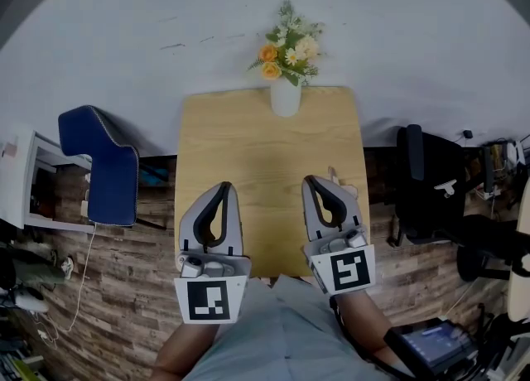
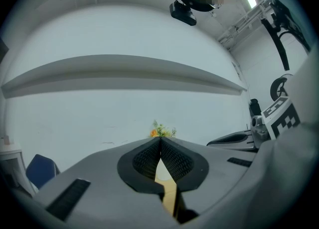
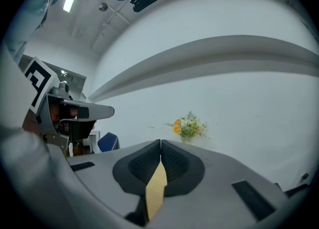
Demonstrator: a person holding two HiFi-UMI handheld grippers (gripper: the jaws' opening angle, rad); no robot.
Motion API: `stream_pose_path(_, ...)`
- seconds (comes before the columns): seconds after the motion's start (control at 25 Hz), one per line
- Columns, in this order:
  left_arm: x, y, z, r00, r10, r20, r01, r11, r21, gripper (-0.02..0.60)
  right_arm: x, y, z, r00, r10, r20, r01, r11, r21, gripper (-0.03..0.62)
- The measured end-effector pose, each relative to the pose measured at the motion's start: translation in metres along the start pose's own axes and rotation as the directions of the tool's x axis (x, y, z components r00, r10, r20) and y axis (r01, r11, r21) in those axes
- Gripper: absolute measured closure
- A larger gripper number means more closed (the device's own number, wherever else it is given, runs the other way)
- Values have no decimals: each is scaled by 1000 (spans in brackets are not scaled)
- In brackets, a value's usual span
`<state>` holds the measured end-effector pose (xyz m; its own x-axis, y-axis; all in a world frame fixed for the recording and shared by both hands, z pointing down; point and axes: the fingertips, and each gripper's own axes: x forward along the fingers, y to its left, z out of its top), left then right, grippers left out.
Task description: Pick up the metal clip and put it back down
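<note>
Evidently the left gripper [image 1: 224,187] and right gripper [image 1: 313,180] both hover clenched and empty above the pale wooden table [image 1: 248,139], with what seems the small metal clip [image 1: 334,173] lying just beyond the right one's tip.

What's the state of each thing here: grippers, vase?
left gripper: shut, empty, over the near end of the table
right gripper: shut, empty, beside the left one
vase: upright at the table's far end, holding flowers
</note>
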<state>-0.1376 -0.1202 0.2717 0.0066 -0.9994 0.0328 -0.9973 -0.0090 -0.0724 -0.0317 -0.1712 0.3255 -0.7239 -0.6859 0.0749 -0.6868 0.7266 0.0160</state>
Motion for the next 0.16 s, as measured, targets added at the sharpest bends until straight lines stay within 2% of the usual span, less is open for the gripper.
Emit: stream_pose_path(0.16, 1, 1, 1, 1000, -3, -3, 3, 1000, 2, 563, 2, -1, 2, 1000, -1, 4, 1, 1000, 2, 548)
